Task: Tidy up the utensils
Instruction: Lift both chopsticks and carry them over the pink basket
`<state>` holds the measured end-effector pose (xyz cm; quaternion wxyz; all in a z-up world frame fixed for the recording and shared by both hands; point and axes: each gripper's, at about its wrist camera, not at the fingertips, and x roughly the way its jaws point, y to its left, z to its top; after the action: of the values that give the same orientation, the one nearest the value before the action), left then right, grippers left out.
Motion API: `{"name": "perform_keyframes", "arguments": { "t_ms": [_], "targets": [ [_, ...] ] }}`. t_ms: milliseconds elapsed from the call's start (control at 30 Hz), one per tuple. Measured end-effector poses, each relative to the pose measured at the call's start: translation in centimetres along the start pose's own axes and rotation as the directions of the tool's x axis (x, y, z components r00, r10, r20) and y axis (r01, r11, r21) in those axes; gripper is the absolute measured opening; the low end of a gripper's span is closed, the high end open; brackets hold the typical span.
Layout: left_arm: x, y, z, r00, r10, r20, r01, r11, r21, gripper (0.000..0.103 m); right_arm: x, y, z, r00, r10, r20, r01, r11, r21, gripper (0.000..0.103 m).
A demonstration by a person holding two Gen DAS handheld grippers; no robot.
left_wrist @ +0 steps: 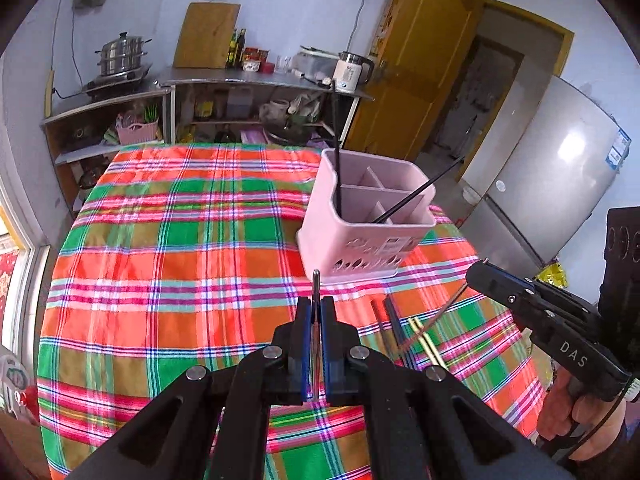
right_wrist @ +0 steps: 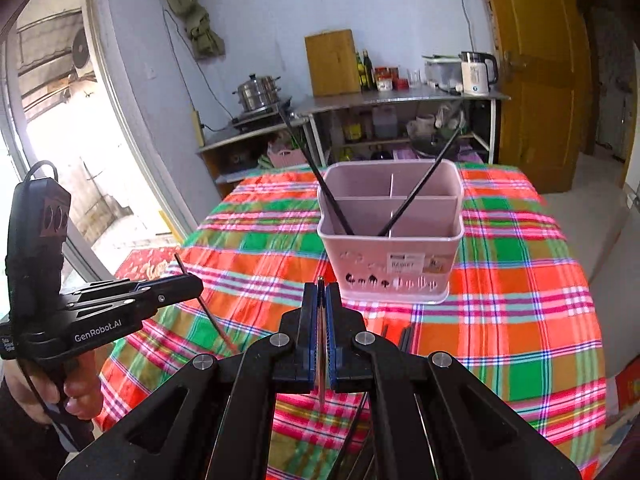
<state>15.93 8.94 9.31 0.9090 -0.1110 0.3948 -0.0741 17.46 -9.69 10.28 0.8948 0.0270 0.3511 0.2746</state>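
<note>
A pink utensil basket (left_wrist: 362,236) with dividers stands on the plaid tablecloth; it also shows in the right wrist view (right_wrist: 394,256). Two black chopsticks (right_wrist: 334,200) lean in its front compartment. My left gripper (left_wrist: 316,308) is shut on a thin chopstick (left_wrist: 316,280) held upright above the cloth, short of the basket. My right gripper (right_wrist: 321,292) is shut on another chopstick (right_wrist: 321,360), also short of the basket. Several loose chopsticks (left_wrist: 400,328) lie on the cloth below the grippers.
The round table (left_wrist: 180,240) carries a red, green and orange plaid cloth. Behind it stand shelves with pots, bottles, a cutting board and a kettle (left_wrist: 352,72). A fridge (left_wrist: 560,168) and a yellow door (left_wrist: 420,60) are at the right.
</note>
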Motion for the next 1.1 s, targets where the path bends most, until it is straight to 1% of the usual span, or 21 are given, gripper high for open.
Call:
{"name": "perform_keyframes", "arguments": {
  "t_ms": [200, 600, 767, 900, 1100],
  "targets": [
    [-1.0, -0.9, 0.7, 1.0, -0.012, 0.025, 0.012, 1.0, 0.016, 0.004, -1.1, -0.1, 0.6, 1.0, -0.005, 0.031, 0.005, 1.0, -0.011, 0.003],
    [-1.7, -2.2, 2.3, 0.998, -0.041, 0.037, 0.04, 0.999, 0.035, 0.004, -3.0, -0.6, 2.0, 0.997, -0.023, 0.074, 0.025, 0.999, -0.021, 0.003],
    [-2.1, -3.0, 4.4, 0.996, -0.062, 0.058, 0.06, 0.997, 0.043, 0.004, -3.7, -0.6, 3.4, 0.994, -0.026, 0.105, 0.03, 0.999, -0.033, 0.003],
    [-2.5, -3.9, 6.4, 0.994, -0.074, 0.084, 0.07, 0.996, 0.052, 0.004, -4.3, -0.6, 5.2, 0.99, -0.03, 0.14, 0.036, 0.999, -0.039, 0.003],
    [-2.5, -4.8, 9.5, 0.991, -0.069, 0.113, 0.062, 0.996, 0.063, 0.004, -4.7, -1.0, 7.9, 0.982, -0.039, 0.187, 0.048, 0.998, -0.043, 0.003]
  ]
}}
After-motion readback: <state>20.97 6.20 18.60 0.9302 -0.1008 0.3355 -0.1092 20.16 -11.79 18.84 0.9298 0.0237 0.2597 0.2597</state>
